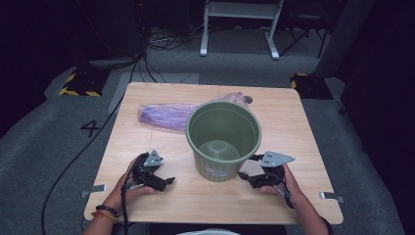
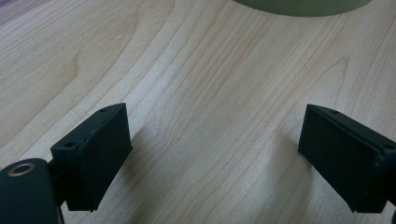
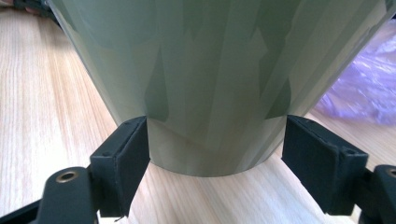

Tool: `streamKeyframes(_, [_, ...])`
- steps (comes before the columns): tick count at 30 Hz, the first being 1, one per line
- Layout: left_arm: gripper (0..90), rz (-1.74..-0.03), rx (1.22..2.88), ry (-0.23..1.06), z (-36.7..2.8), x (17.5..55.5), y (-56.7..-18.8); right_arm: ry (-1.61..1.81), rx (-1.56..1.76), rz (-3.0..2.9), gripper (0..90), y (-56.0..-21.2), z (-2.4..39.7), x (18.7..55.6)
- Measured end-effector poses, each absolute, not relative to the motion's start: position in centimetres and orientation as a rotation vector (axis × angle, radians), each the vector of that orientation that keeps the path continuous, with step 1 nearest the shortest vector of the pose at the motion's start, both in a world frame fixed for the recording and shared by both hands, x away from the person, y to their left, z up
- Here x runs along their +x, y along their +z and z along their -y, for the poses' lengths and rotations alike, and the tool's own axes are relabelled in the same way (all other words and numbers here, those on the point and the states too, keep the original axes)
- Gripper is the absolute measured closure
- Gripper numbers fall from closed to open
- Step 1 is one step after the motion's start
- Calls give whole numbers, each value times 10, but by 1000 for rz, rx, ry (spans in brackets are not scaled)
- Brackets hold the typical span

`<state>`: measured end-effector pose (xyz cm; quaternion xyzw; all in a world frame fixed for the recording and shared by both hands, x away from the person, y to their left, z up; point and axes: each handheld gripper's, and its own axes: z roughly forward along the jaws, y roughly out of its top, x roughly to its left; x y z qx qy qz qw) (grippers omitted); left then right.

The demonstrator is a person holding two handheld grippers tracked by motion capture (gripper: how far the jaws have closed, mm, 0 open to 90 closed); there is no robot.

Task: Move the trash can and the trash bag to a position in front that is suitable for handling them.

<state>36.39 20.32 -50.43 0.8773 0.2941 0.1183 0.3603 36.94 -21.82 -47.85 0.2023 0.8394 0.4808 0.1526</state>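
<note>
1. Read one bit of writing: a black "4" [image 1: 90, 128] marked on the grey floor [image 1: 49, 122] left of the counter [image 1: 161, 205]. No words readable on the bin.
2. Stood upright near the middle of the counter: a green bin [image 1: 222, 139], round, wider at the top than at the bottom.
3. Looked into the bin from the high view and saw just its own green bottom.
4. Lay flat behind the bin, on its far left side: a purple plastic bag [image 1: 164, 115], see-through and crumpled. Could not tell if anything was inside. Seemed to touch the bin's far side.
5. Held low over bare wood to the left of the bin: the left gripper [image 1: 164, 182]. Fingers [image 2: 93, 154] wide apart, nothing between them. Bottom edge of the bin seen just ahead in the left gripper view.
6. Held at the bin's right side, down by its base: the right gripper [image 1: 243, 175]. Fingers [image 3: 123, 163] spread wide, one on each side of the bin's bottom. Left finger right against the bin wall; right finger close beside it. Could not tell if it was squeezing.
</note>
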Motion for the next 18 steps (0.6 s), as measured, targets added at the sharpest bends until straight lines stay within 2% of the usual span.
streamKeyframes(18, [90,-758,2260,302,-203,364,-504,1372,533,-2421,233,-477,186,379])
